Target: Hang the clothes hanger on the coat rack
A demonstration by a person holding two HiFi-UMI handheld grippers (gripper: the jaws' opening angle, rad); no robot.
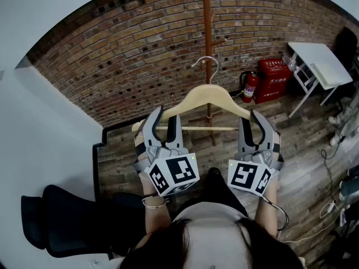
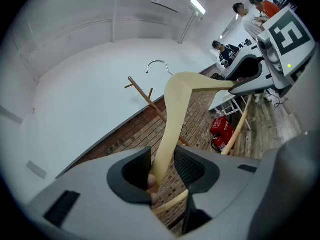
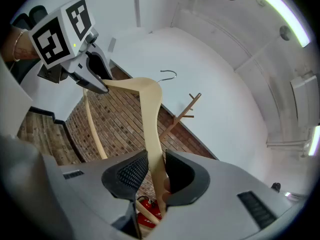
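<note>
Two grippers clamp the hanger (image 1: 208,94): left gripper (image 1: 166,119) on its 9 o'clock shoulder, right gripper (image 1: 251,119) on its 3 o'clock one. The coat rack (image 1: 207,32) stands at 12 o'clock, beyond the hook (image 1: 206,63). Best keep both ends level while raising the hook over a peg (image 1: 220,39).

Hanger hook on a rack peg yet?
No. In the left gripper view the hanger has its metal hook in open air, apart from the coat rack.
</note>
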